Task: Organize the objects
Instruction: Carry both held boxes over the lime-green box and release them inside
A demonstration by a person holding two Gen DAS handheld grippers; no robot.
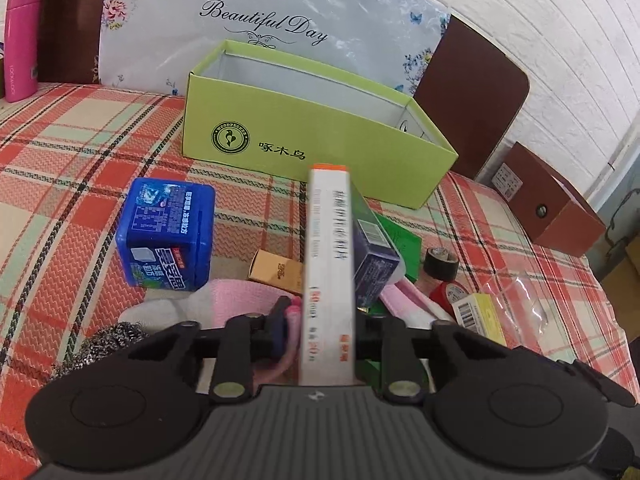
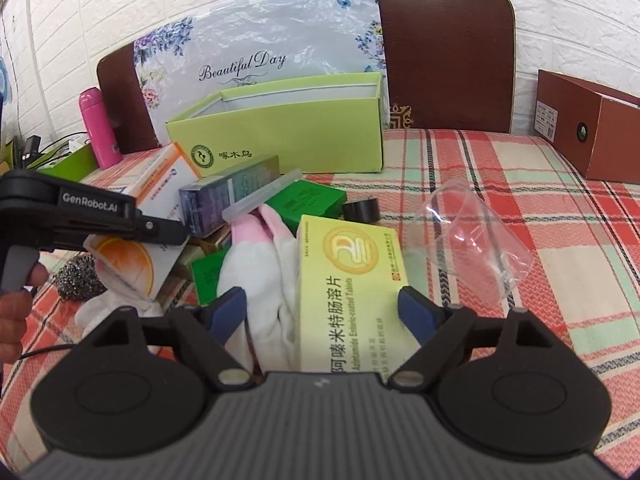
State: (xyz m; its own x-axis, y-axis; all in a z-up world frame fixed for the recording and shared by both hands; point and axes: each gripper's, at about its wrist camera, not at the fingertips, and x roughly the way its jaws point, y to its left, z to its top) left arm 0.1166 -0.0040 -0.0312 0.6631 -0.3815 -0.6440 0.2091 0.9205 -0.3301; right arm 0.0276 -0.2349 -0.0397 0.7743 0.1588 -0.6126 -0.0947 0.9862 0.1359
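Right wrist view: right gripper (image 2: pixel 320 312) stands wide, unclenched, straddling the yellow box (image 2: pixel 352 280), whose long axis runs away toward the far green box (image 2: pixel 280 136); left gripper (image 1: pixel 320 320) clamps a white carton (image 1: pixel 328 272), left of the pile

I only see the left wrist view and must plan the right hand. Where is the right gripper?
Observer: The right gripper is open, straddling the yellow box without its pads pressing it.
Operator: What sits beside that box on its left?
Observer: A white and pink cloth, below the right gripper's left finger.
Operator: I see only my white box's spine. What is on its broad face?
Observer: An orange-slice picture; the left gripper clamps the white box just above it.
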